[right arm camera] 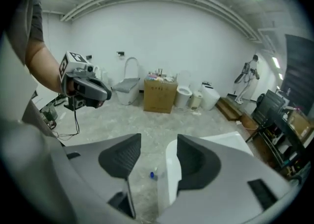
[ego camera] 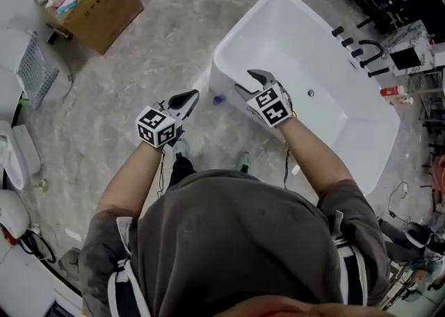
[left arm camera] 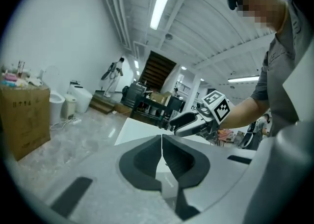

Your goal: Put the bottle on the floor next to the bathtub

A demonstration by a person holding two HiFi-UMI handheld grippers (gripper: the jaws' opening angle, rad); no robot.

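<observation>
The head view shows the bottle (ego camera: 217, 99) lying on the floor (ego camera: 139, 79) just beside the bathtub (ego camera: 292, 37), at the tub's 8 o'clock corner; both tools are held high above it. The left gripper (left arm camera: 162, 142) has its jaws pressed together with nothing between them; its own view misses the bottle and catches only the tub rim. The right gripper (right arm camera: 159, 154) has its jaws apart and empty; through their gap its view shows the bottle's blue cap far below, and a cardboard box (right arm camera: 160, 93) at 12 o'clock.
</observation>
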